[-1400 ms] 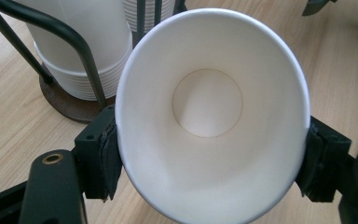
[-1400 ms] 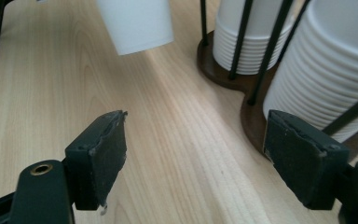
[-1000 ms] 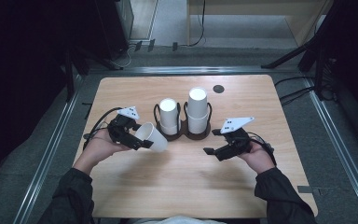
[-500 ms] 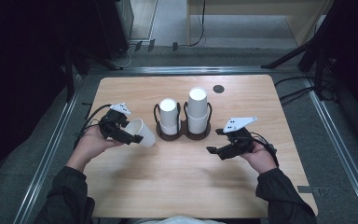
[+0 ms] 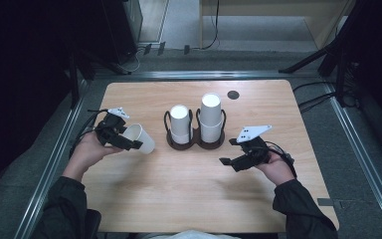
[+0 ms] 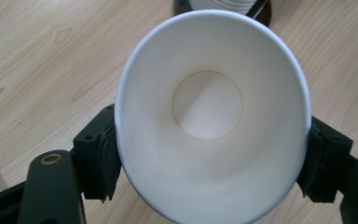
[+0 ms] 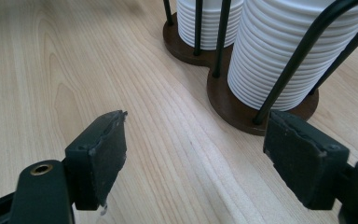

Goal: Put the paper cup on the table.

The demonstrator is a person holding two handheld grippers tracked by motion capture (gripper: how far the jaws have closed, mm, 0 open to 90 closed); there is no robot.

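My left gripper (image 5: 131, 141) is shut on a white paper cup (image 5: 141, 139) and holds it on its side over the left part of the table. In the left gripper view the cup (image 6: 209, 121) faces me mouth first, squeezed into an oval between the two pads (image 6: 103, 158). A dark wire holder (image 5: 195, 144) at mid-table carries two stacks of white cups, a shorter left stack (image 5: 180, 124) and a taller right stack (image 5: 211, 117). My right gripper (image 5: 228, 151) hovers open to the right of the holder, nothing between its jaws (image 7: 200, 154), with the stacks (image 7: 279, 56) just ahead.
The wooden table (image 5: 189, 199) has bare room in front of the holder and along its near edge. A small black round disc (image 5: 233, 94) sits near the far edge. Metal rails and dark floor surround the table.
My left gripper has carried the cup to the left, away from the holder. The right gripper has stayed where it was.
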